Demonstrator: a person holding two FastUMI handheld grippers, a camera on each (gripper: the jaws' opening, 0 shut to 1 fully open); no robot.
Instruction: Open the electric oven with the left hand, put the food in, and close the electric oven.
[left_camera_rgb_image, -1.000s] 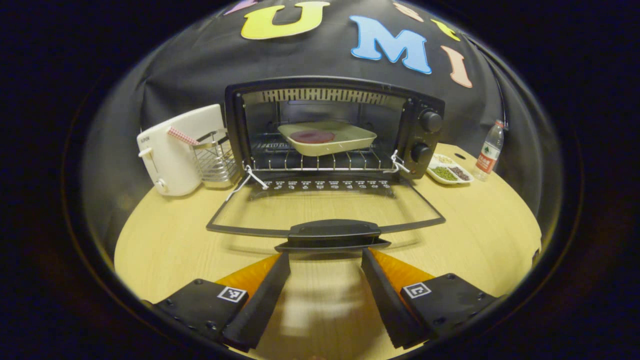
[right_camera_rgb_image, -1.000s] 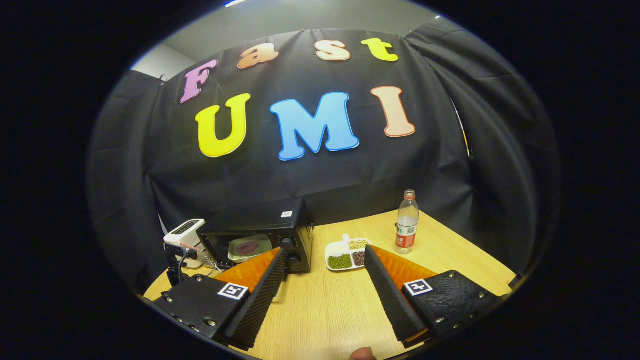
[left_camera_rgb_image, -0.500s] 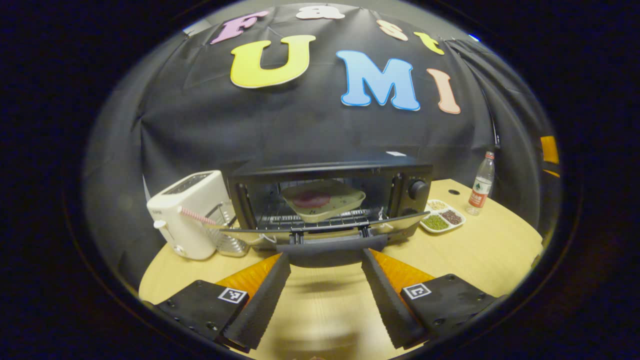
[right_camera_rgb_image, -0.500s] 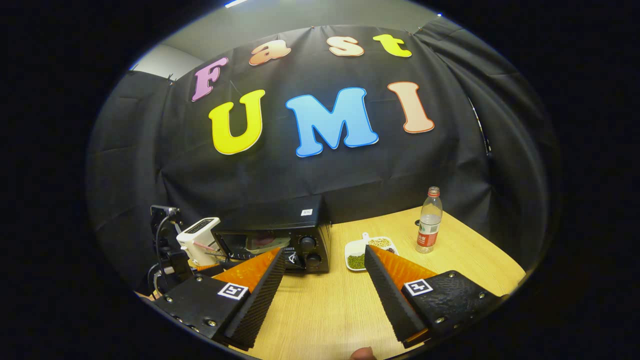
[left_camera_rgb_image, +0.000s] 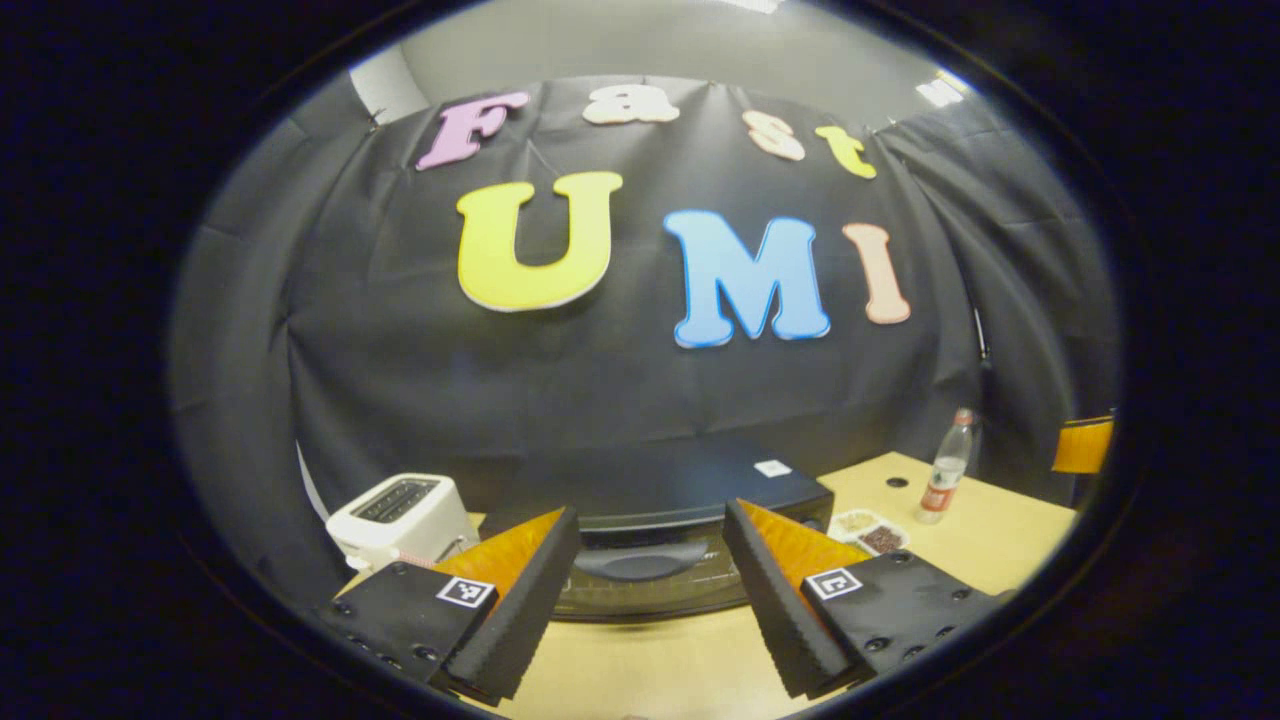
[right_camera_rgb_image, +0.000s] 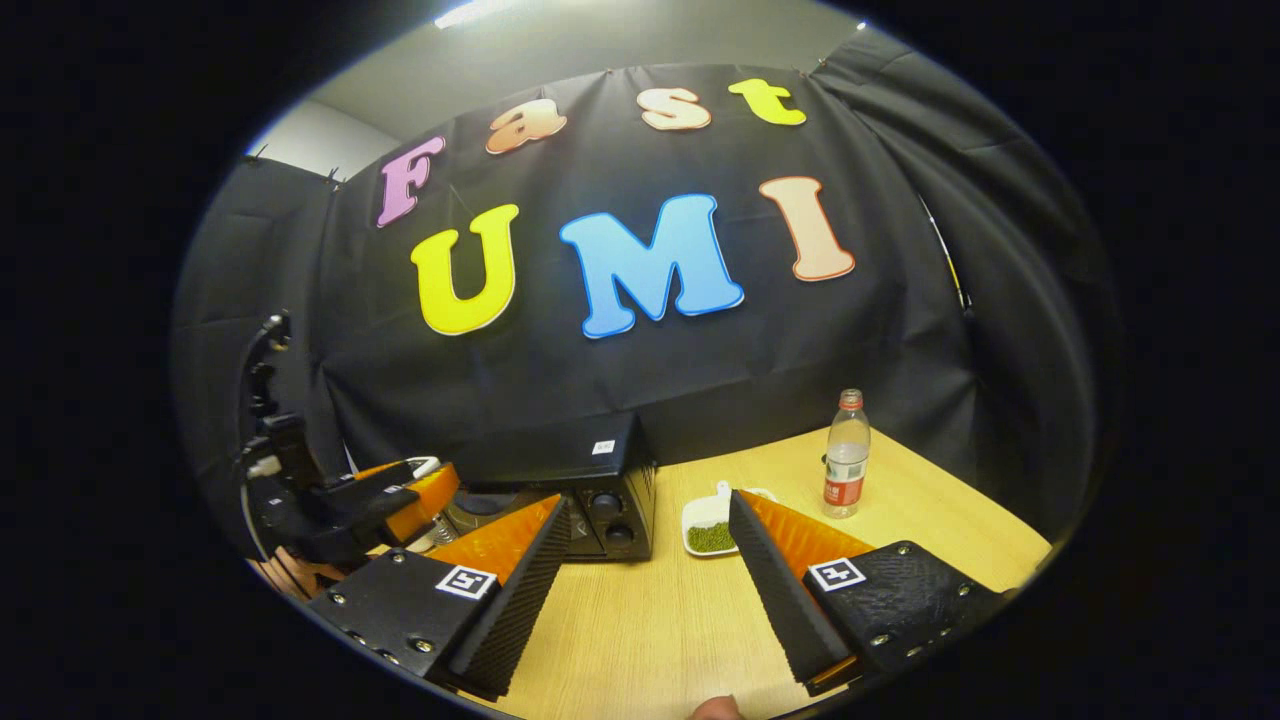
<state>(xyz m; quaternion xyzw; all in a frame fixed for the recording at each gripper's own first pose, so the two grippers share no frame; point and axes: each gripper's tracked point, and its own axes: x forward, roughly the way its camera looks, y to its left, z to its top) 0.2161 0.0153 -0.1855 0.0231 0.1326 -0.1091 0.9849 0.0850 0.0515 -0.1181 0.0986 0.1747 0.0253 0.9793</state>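
Facing the shut oven (left_camera_rgb_image: 660, 500) door handle (left_camera_rgb_image: 640, 560), left tool (left_camera_rgb_image: 650, 585) spread wide and empty, right tool (right_camera_rgb_image: 650, 580) likewise over the tabletop (right_camera_rgb_image: 900, 520).

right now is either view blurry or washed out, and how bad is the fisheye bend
Left gripper view: sharp, dim at the rim; the black electric oven and white toaster sit low and small, the pale wooden table edge curving. Right gripper view: sharp, a ceiling light glares at top, the clear plastic water bottle leans with the bend.
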